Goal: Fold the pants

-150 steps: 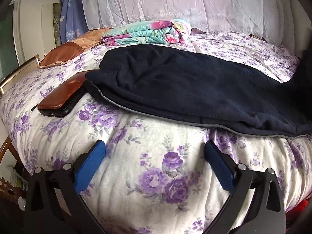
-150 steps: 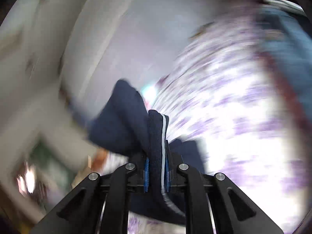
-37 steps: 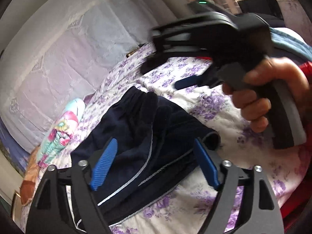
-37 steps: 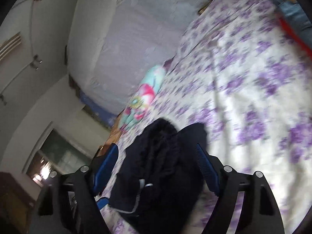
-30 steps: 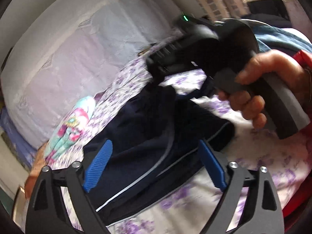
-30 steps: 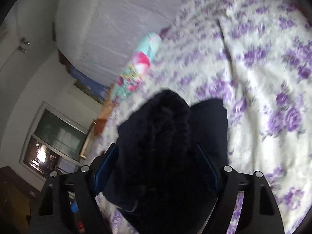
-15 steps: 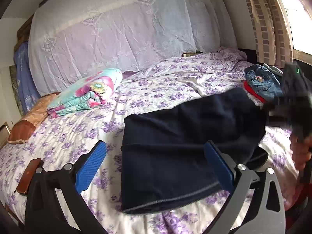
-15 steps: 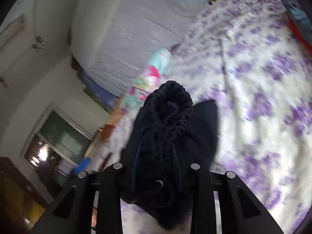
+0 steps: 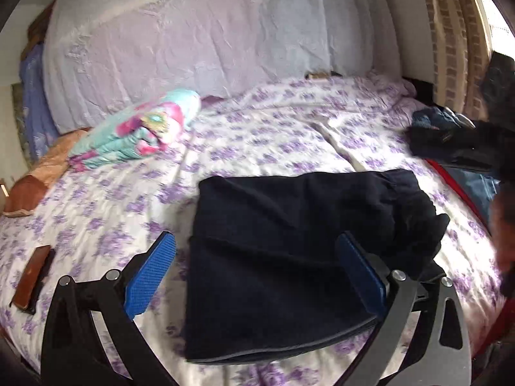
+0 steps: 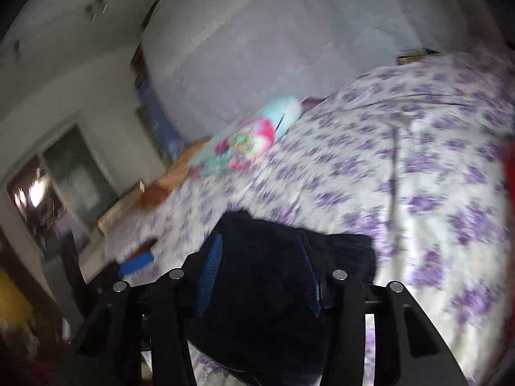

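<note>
I see folded dark navy fleece pants (image 9: 289,251) on the purple-flowered white bedspread (image 9: 257,135), left gripper (image 9: 257,263) released wide, right gripper (image 10: 260,273) opening, clear of cloth.

Motion blur in my right wrist view: whether my right gripper (image 10: 259,273) grips the pants (image 10: 273,305) is unclear.

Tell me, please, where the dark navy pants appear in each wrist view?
Left wrist: dark navy pants, lower centre, folded on the bedspread.
Right wrist: pants, bottom centre, seen between the fingers.
Shared landmark: turquoise floral blanket, left of centre in both.
</note>
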Motion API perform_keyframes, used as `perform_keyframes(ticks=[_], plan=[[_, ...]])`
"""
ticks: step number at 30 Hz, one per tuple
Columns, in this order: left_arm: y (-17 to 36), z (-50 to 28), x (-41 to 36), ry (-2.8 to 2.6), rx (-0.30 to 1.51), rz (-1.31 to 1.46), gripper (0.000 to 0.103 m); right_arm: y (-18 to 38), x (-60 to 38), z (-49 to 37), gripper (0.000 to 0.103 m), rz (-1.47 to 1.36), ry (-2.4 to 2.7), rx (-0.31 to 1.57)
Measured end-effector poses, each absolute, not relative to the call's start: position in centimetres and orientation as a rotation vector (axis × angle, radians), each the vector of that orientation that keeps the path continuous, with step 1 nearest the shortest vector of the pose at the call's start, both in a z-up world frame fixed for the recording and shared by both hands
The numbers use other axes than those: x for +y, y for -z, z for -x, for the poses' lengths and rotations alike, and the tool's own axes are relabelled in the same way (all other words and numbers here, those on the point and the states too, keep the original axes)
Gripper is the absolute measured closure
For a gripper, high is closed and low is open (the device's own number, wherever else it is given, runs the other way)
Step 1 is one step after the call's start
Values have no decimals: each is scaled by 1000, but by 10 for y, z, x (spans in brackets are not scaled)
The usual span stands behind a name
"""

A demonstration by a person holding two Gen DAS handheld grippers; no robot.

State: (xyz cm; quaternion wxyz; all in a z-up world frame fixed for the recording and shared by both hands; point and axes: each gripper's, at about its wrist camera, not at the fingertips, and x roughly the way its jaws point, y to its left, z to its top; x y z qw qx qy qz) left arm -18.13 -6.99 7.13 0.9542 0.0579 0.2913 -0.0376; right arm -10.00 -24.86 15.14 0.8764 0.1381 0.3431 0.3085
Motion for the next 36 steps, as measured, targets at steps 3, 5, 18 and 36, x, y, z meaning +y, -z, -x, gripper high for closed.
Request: perform_keyframes(ticks=[3,5,18,36], plan=[[-22,153,-73,41,772,-172,4,-112,-226,74,67,-178,-586,846],[-11,152,-52,96,772,-13,4,-89,-236,67,103,-156,-541,827],[6,159,20,56,834,330,4,-159,-155,55,35,-196,-749,848],[5,178,14,51,798,241,4,-147,-156,17,5,-274,-598,880]])
